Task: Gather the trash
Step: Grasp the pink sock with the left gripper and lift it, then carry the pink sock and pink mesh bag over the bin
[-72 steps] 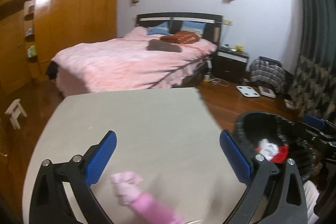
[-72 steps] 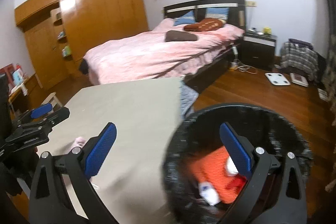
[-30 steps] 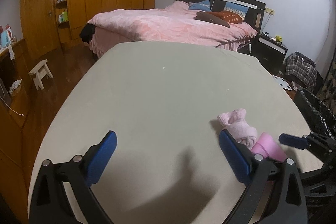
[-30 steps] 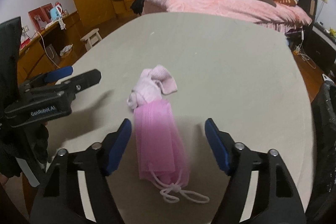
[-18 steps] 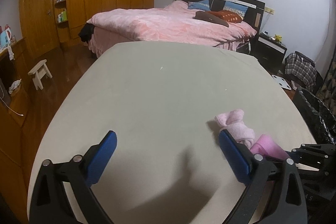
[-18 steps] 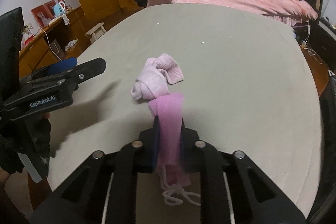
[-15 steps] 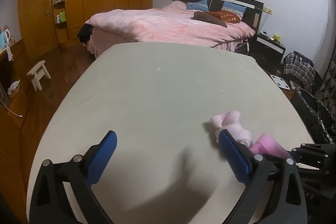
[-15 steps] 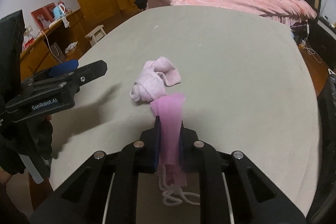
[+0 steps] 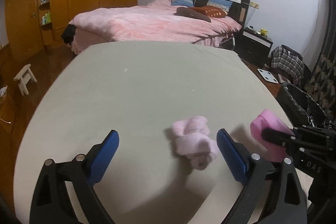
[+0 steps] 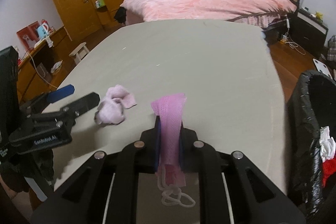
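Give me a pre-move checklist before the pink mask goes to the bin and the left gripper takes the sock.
1. Right gripper shut on the pink mask: ok, pads pinch it on both sides.
2. Mask clear of the table: cannot tell; its ear loops dangle below the jaws.
3. Bin open and on the right gripper's side: ok, black liner open, some trash already inside.
4. Left gripper open: ok, jaws wide apart.
5. Pale pink sock between the left fingers: ok, nearer the right-hand pad, not yet gripped.
6. Grippers clear of each other: ok, but close beside the sock.
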A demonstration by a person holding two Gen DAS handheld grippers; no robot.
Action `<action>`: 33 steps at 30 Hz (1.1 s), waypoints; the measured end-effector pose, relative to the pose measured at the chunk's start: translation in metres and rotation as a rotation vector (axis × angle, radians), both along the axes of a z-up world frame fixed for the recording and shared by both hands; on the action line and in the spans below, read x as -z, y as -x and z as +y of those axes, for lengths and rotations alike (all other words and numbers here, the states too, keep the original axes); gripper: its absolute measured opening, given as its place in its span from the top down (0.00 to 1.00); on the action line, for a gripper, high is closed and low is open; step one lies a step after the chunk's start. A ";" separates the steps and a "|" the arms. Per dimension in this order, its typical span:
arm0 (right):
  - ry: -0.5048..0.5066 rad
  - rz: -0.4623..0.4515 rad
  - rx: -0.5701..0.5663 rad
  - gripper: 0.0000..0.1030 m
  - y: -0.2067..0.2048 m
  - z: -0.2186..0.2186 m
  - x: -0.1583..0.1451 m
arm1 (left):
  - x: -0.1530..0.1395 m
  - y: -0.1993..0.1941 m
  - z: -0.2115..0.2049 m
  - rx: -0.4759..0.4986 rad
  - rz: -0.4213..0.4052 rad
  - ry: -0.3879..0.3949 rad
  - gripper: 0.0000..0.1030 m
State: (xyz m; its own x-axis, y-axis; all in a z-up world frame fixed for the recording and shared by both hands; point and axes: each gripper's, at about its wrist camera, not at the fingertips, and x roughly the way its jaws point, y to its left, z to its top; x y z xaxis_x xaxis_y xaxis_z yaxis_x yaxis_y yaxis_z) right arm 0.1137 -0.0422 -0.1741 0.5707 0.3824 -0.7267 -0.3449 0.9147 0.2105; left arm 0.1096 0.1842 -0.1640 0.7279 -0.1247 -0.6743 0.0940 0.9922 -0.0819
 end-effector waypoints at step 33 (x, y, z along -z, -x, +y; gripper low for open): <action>-0.031 -0.085 0.075 0.88 0.006 -0.038 -0.044 | -0.022 -0.007 -0.039 0.043 0.035 0.007 0.62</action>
State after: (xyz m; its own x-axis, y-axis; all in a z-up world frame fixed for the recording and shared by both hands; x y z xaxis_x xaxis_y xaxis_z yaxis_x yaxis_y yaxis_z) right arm 0.1075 -0.0802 -0.1303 0.6576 0.3574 -0.6632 -0.2931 0.9323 0.2118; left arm 0.1167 0.1452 -0.1421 0.6977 -0.1596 -0.6984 0.1331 0.9868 -0.0926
